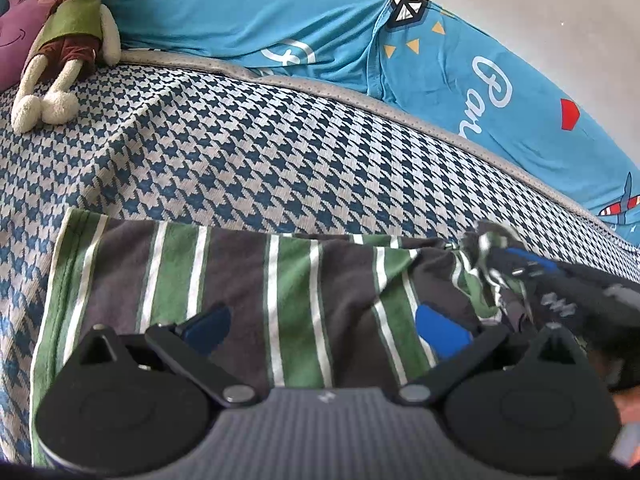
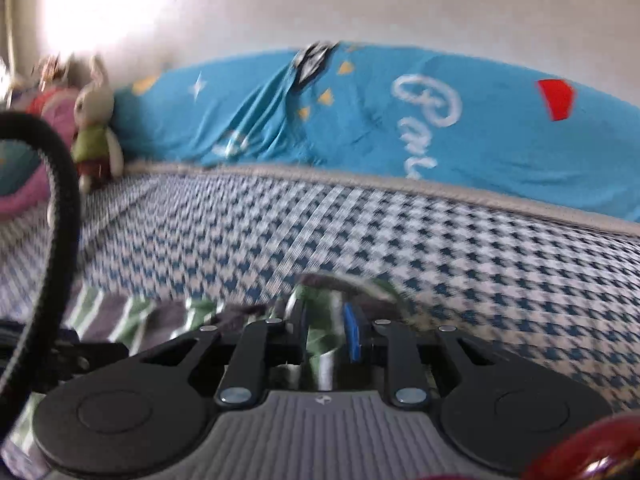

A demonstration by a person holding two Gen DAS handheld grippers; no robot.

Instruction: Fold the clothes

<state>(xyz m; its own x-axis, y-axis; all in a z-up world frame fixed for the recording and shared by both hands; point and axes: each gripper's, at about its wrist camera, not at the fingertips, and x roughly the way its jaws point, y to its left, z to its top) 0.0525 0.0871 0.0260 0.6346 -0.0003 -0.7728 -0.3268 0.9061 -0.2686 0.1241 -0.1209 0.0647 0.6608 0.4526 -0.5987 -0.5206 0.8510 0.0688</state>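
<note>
Since the striped shirt (image 1: pixel 240 292) lies flat on the houndstooth bedcover (image 1: pixel 280 160) with its long axis running side to side, the fold has to travel along that axis toward the plush rabbit's (image 1: pixel 68 40) side. The right gripper (image 2: pixel 326 332) is pinching the bunched end of the shirt farthest from the rabbit, so it's better placed to carry it over. The left gripper (image 1: pixel 324 328) hovers spread wide over the shirt's middle, gripping nothing.

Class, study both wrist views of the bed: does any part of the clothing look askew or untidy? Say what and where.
Yes. The green, grey and white striped garment lies flat on its left side, but its right end is bunched and lifted, pinched in the right tongs. The left tongs stand open above the flat part.
</note>
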